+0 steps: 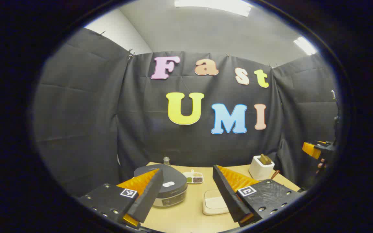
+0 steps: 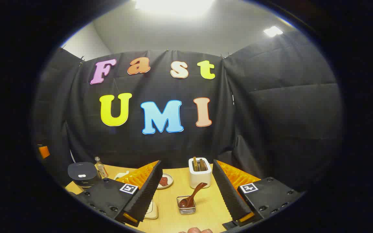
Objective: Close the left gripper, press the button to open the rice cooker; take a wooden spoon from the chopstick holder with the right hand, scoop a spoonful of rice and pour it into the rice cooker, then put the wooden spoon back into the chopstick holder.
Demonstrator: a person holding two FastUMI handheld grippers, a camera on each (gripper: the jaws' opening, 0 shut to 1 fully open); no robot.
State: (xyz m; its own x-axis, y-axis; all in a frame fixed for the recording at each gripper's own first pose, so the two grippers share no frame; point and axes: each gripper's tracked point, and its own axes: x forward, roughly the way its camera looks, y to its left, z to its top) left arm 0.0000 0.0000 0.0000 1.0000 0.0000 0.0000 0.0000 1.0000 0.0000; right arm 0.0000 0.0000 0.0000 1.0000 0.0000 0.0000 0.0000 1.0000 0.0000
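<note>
1. Left claw (image 1: 186, 194) is released, above the worktop (image 1: 186, 216).
2. Closed rice cooker (image 1: 168, 186) sits beyond it.
3. Right claw (image 2: 186, 194) is released, facing the chopstick holder (image 2: 200, 173).
4. A wooden spoon (image 2: 191, 197) leans in the small basket (image 2: 186, 205).

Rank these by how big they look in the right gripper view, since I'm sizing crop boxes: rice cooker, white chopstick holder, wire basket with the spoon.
1. rice cooker, though it's partly cut off behind a finger
2. white chopstick holder, close to the cooker, so unsure
3. wire basket, smallest despite being nearest
</note>
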